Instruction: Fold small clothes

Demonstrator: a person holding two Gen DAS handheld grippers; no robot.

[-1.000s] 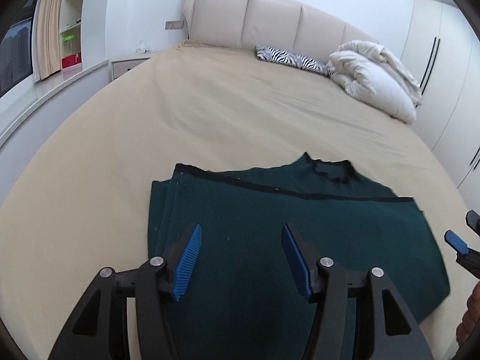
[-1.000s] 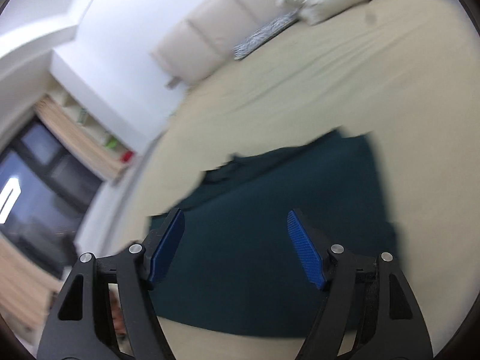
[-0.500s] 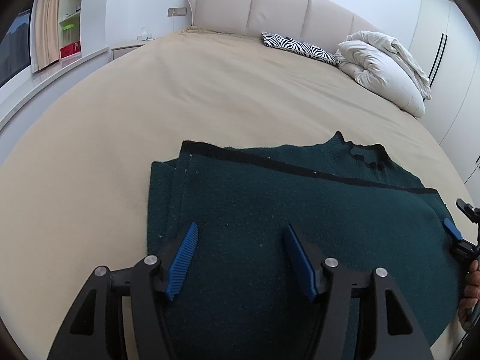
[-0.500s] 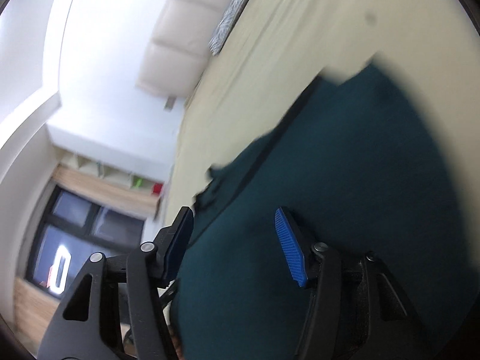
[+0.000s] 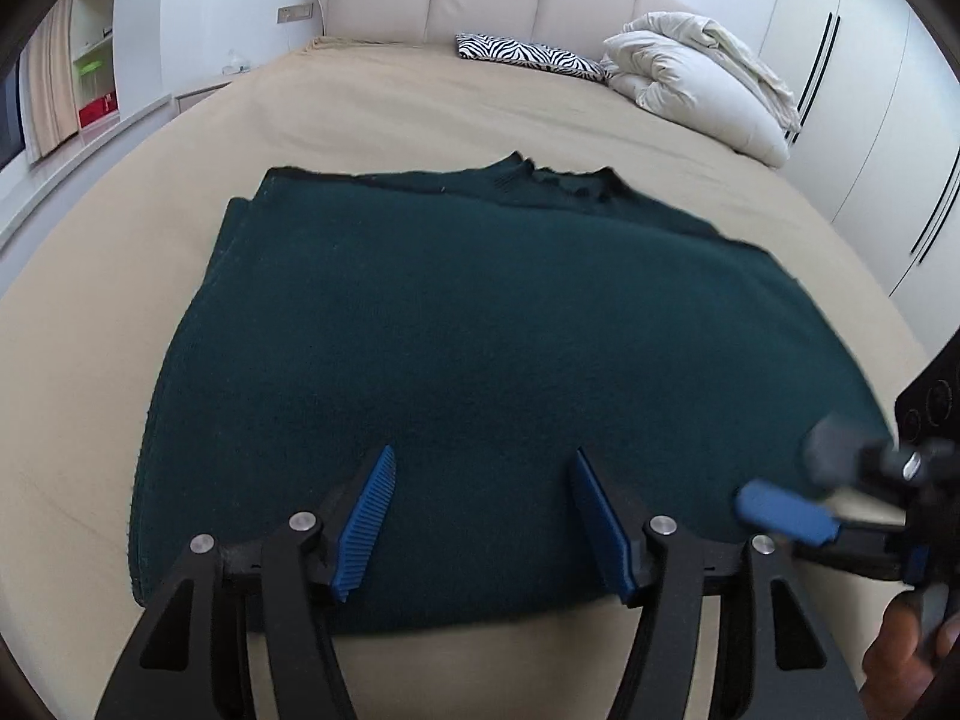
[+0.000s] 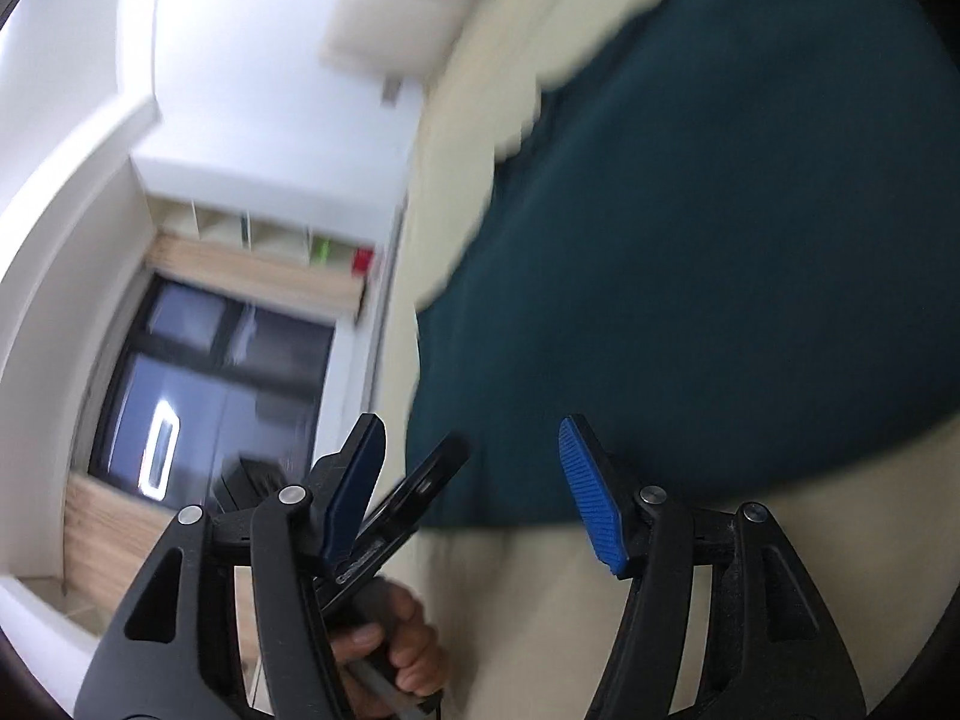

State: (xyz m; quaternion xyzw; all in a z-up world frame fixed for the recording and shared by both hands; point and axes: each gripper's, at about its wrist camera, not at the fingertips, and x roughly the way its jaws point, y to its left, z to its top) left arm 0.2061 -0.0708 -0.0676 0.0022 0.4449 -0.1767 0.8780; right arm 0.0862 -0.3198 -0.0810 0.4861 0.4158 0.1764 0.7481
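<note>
Knitwear, a dark green folded sweater [image 5: 480,360], lies flat on the beige-covered bed [image 5: 420,114], its collar at the far edge and its near edge just under our tools. We hold the left hand-held gripper [image 5: 483,519] above that near edge, blue pads apart, nothing between them. Our right hand-held gripper [image 6: 474,486] sits at the sweater's near right corner; its jaws have just been opening and stand apart, clamping no cloth. A zebra-striped pillow [image 5: 528,54] and a rumpled white duvet [image 5: 696,84] rest far off by the padded headboard.
</note>
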